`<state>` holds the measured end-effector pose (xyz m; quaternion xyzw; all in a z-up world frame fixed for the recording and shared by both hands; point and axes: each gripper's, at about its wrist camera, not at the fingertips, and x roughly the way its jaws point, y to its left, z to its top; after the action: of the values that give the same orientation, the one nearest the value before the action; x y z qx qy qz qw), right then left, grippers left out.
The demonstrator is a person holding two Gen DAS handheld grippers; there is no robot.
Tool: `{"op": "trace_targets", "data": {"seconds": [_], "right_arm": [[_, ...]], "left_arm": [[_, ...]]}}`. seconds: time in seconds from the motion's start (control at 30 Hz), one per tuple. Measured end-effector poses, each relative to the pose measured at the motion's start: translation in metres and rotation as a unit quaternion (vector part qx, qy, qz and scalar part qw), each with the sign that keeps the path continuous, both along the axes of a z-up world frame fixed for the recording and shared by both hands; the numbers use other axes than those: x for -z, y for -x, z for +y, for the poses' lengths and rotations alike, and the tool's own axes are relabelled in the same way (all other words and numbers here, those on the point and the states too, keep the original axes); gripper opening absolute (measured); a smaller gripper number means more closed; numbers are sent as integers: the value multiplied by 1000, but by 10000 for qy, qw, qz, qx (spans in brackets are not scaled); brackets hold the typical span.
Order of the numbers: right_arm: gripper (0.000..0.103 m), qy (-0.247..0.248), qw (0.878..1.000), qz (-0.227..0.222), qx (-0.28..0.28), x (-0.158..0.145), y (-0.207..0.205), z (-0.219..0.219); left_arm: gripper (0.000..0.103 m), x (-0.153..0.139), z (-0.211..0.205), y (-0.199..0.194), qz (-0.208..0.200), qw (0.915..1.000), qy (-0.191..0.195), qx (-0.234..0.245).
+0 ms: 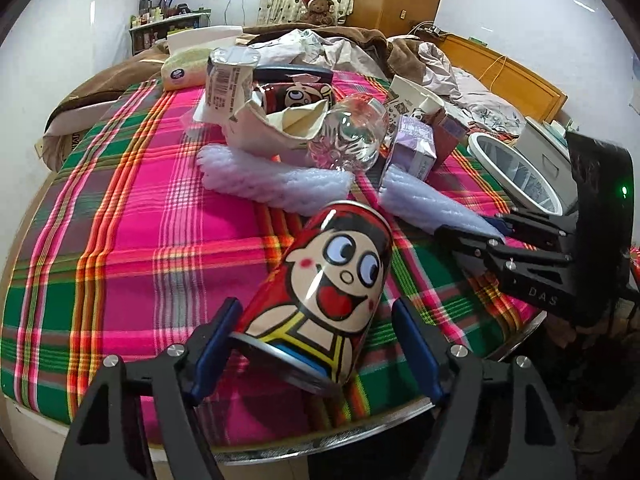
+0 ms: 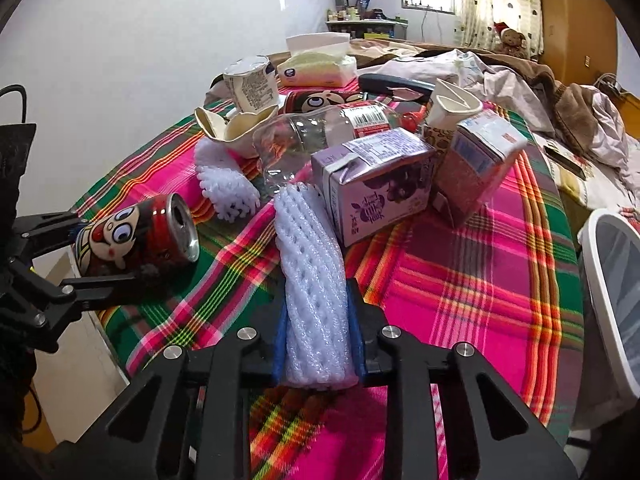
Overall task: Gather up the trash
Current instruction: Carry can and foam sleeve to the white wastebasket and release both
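Left wrist: red cartoon can (image 1: 328, 292) lay tilted between the left tool (image 1: 316, 344) pads, jaws apart, gap visible on one side. It sat near the plaid tabletop (image 1: 132, 264) edge.
Right wrist: right tool (image 2: 320, 332) was clamped on white foam netting (image 2: 312, 280), just below the purple carton (image 2: 376, 188). White bin (image 2: 612, 296) rim right of it; bedroom behind.

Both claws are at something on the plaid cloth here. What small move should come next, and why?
Probably lift the right claw and carry its white foam net sleeve toward the white bin at the table's right edge. Its blue pads already pinch the sleeve, while the left claw only straddles the red cartoon can, with a gap at the right pad.
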<state>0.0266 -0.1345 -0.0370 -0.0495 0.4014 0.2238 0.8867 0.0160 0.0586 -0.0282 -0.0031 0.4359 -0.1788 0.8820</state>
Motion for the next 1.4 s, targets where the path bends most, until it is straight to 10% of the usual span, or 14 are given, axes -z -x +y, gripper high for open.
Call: {"op": "trace_targets", "data": {"seconds": [1.4], "right_arm": [[26, -666, 9947, -167, 761, -5, 12, -51]], "left_arm": [[56, 1, -59, -19, -9, 9994, -27, -356]]}}
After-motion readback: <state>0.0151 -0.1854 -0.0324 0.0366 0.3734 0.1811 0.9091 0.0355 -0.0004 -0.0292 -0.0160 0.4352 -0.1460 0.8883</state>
